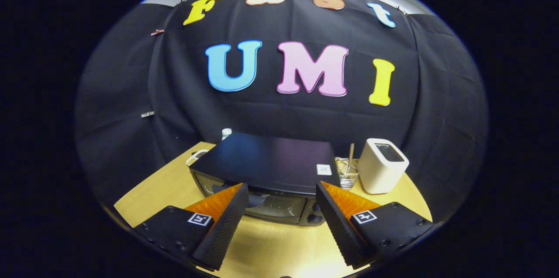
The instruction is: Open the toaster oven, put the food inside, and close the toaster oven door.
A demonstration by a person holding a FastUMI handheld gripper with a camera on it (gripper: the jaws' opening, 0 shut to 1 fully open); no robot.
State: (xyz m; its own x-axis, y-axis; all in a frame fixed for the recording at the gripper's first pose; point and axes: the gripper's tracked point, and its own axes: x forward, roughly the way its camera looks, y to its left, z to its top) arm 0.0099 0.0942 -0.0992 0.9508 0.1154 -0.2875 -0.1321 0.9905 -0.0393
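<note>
Toaster oven door closed on the worktop; fits before opening or after closing. Gripper jaws apart, holding nothing, before it.

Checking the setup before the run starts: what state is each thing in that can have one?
toaster oven: on the table, door shut, just ahead of the jaws.
gripper: jaws open, holding nothing.
white toaster: upright beside the oven, slot looks empty.
glass jar: upright between oven and white toaster, a stick standing in it.
</note>
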